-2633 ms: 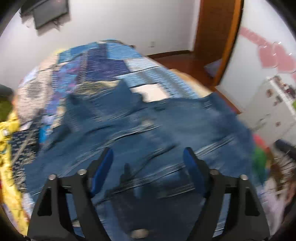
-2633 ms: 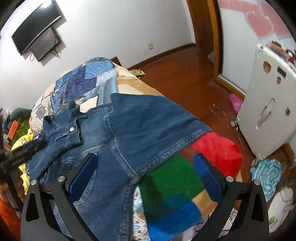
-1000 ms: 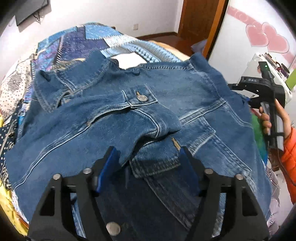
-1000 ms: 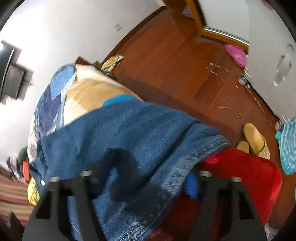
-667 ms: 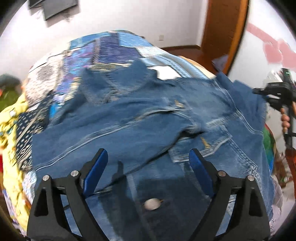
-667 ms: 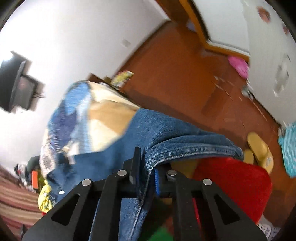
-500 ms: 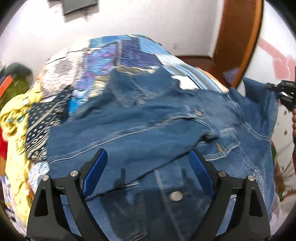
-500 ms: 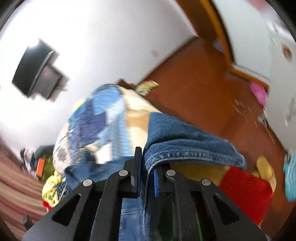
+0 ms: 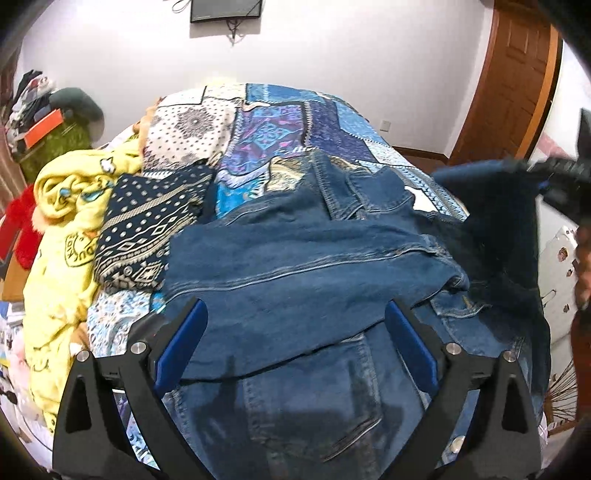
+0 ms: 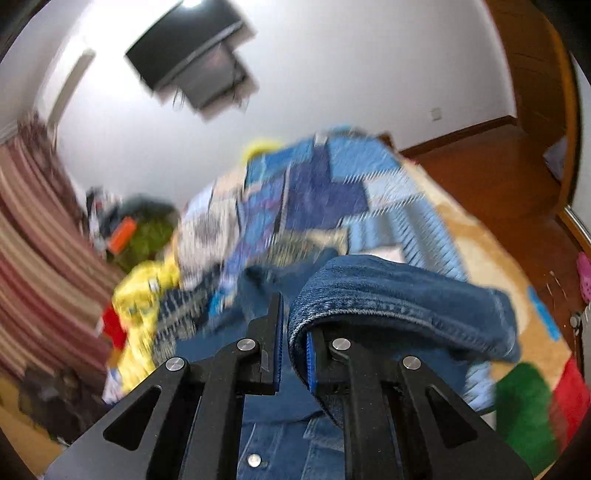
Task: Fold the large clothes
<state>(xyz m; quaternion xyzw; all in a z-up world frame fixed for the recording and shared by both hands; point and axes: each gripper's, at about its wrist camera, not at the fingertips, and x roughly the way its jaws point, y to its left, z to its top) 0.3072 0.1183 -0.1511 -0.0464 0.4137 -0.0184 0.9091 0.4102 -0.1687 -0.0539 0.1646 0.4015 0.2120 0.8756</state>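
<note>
A blue denim jacket (image 9: 314, 266) lies spread on the patchwork quilt (image 9: 280, 125), one sleeve folded across its front. Just above its near part hovers my left gripper (image 9: 293, 310); its jaws are opening wide and nothing is between the blue pads. In the right wrist view my right gripper (image 10: 293, 332) is shut on a thick hemmed edge of the jacket (image 10: 399, 291), which curls up and over the right finger. That lifted flap hangs dark at the right of the left wrist view, under the right gripper (image 9: 561, 181).
A yellow garment (image 9: 66, 229) and a dark patterned cloth (image 9: 147, 229) lie on the bed's left side. A red and green blanket (image 10: 528, 398) hangs at the bed's right edge. A television (image 9: 225, 9) hangs on the far wall, beside a wooden door (image 9: 517, 81).
My right gripper shut on the jacket's right edge and lifted it up and inward over the bed. My left gripper opened wider and drew back from the folded sleeve.
</note>
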